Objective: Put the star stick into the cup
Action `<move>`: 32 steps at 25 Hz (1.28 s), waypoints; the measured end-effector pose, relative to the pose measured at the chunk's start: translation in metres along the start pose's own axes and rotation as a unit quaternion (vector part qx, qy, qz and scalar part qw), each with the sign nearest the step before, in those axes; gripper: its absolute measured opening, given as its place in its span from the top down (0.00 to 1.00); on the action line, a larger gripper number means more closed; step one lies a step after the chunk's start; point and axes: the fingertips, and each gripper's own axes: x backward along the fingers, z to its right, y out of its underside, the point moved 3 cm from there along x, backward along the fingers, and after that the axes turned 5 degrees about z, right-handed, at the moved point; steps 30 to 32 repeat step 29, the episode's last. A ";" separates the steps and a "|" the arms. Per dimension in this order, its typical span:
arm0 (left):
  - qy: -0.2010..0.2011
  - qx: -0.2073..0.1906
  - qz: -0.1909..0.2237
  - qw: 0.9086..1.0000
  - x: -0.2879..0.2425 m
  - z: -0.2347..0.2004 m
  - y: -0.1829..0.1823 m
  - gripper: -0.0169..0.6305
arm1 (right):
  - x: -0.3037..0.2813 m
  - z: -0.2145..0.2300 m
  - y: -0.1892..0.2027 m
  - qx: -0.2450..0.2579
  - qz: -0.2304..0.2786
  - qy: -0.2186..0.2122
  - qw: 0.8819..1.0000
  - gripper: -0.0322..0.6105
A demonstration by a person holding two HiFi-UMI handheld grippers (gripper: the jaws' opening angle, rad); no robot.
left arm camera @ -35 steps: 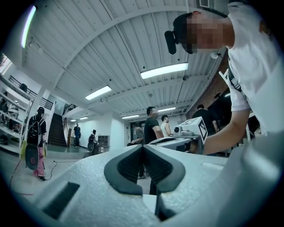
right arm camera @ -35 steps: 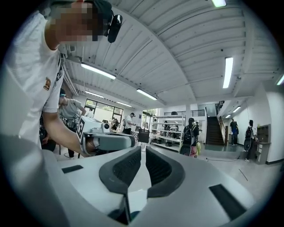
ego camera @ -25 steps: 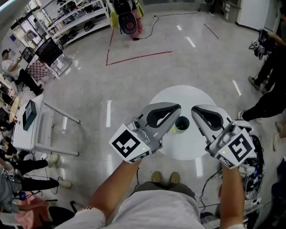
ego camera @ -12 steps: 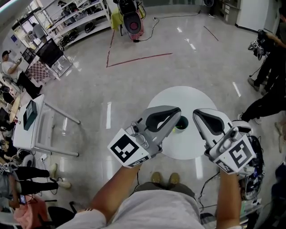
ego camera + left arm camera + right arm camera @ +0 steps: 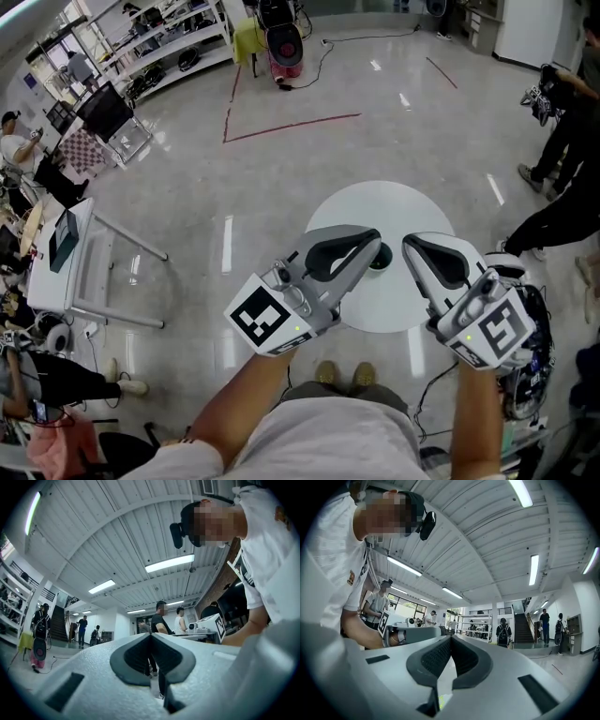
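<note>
Currently both claws hover over the round white counter (image 5: 375,204), and neither one holds anything. The left claw (image 5: 374,241) is pinched fully closed, pads meeting on a line with nothing between them; the left gripper view confirms it. The right claw (image 5: 409,241) is the same: jaws together and empty.

The cup (image 5: 383,259), dark green, stands near the middle of the counter. The left claw's tip overlaps its 9 o'clock rim in the head view, and the right claw sits just off its 3 o'clock side.

The star stick is not plainly visible in any view. My guess is that it lies on the counter beside the cup, hidden under the left claw. A yellow-green fleck (image 5: 440,700) shows low in the right gripper view, but I cannot tell whether that is the stick.

Judged step: the pick has not started.
- Pull the left claw back toward 7 o'clock so the head view clears and you can find the stick.
- Spread one claw's jaws wide before you descend.
- Tip that claw down, because both claws point out and up toward the ceiling.
- Come in across the stick's thin shaft, not along it, and close near its middle so it won't pivot.
- Keep the other claw off the cup, since a nudge could tip it.
- Once you have the stick, lift it, turn it upright and lower it straight in from above the rim.
</note>
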 end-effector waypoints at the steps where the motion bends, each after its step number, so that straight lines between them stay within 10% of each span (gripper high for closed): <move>1: 0.000 0.000 0.000 1.000 -0.001 0.002 0.000 0.95 | 0.002 0.000 0.000 0.001 0.000 0.000 1.000 0.93; 32: 0.005 0.000 -0.004 1.000 -0.010 0.022 0.000 0.95 | 0.022 -0.003 -0.007 0.004 -0.005 -0.002 1.000 0.93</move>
